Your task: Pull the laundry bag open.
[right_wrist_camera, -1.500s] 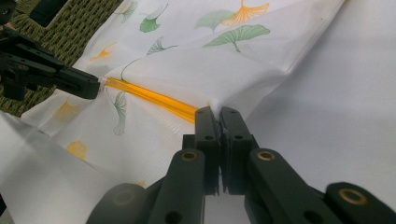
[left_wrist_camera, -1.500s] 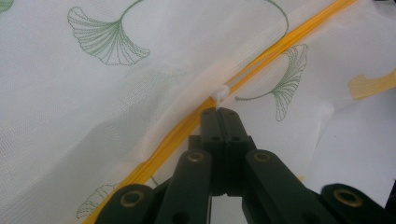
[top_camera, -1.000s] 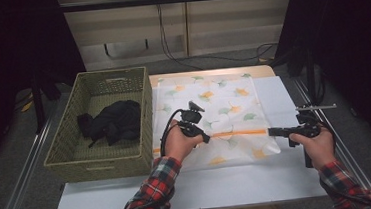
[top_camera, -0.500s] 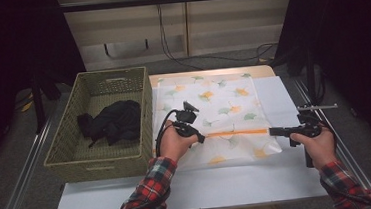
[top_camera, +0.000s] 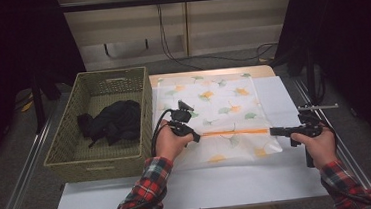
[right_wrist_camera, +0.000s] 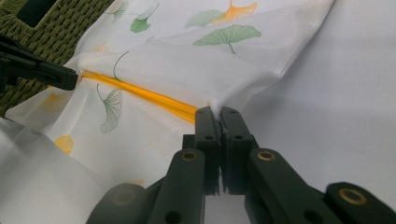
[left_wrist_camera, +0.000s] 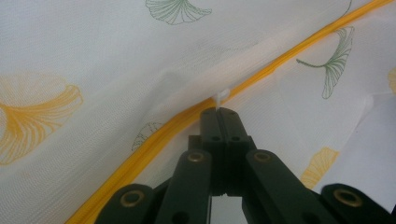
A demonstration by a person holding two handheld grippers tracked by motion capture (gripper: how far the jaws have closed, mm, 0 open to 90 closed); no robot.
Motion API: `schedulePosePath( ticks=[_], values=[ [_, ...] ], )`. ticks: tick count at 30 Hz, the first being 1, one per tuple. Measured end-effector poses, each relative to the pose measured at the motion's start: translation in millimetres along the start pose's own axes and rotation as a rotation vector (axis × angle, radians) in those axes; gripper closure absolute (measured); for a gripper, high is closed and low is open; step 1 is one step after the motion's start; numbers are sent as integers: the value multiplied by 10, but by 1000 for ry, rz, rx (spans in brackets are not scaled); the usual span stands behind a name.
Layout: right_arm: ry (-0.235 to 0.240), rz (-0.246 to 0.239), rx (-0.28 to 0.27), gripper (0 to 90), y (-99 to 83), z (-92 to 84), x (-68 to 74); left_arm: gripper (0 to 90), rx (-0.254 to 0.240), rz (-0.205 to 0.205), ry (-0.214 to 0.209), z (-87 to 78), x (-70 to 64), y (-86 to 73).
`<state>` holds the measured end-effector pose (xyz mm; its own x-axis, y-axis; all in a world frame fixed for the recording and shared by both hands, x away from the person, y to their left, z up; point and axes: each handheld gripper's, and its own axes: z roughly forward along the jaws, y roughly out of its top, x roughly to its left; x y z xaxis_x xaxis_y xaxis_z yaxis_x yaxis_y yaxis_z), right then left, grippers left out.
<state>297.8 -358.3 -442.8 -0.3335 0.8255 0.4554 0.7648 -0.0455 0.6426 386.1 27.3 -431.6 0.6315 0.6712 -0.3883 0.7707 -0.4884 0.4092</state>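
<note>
Holding dark clothes point(top_camera: 112, 121), wicker basket point(top_camera: 61, 144); left gripper point(left_wrist_camera: 219, 111) pinching zipper pull point(left_wrist_camera: 221, 96), right gripper point(right_wrist_camera: 219, 113) clamping bag point(top_camera: 213, 95) edge.

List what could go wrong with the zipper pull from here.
The left gripper pinches just the tip of the small white zipper tab, so it may slip free. The right gripper clamps only the bag edge at the end of the yellow zipper; a hard pull could bunch the thin fabric or jam the slider.
</note>
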Motion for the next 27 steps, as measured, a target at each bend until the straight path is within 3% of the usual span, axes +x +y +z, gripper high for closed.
schedulePosePath(
  ticks=[3, 6, 27],
  values=[
    [2, 3, 0, 876, 2, -3, 3, 900, -8, -14, -5, -1, -2, -4],
    [-3, 10, 0, 876, 1, -7, 2, 900, 5, -19, 27, -4, 9, -10],
    [-10, 10, -3, 876, 1, -25, -26, 900, -11, -47, 36, -91, 88, -46]
  ],
)
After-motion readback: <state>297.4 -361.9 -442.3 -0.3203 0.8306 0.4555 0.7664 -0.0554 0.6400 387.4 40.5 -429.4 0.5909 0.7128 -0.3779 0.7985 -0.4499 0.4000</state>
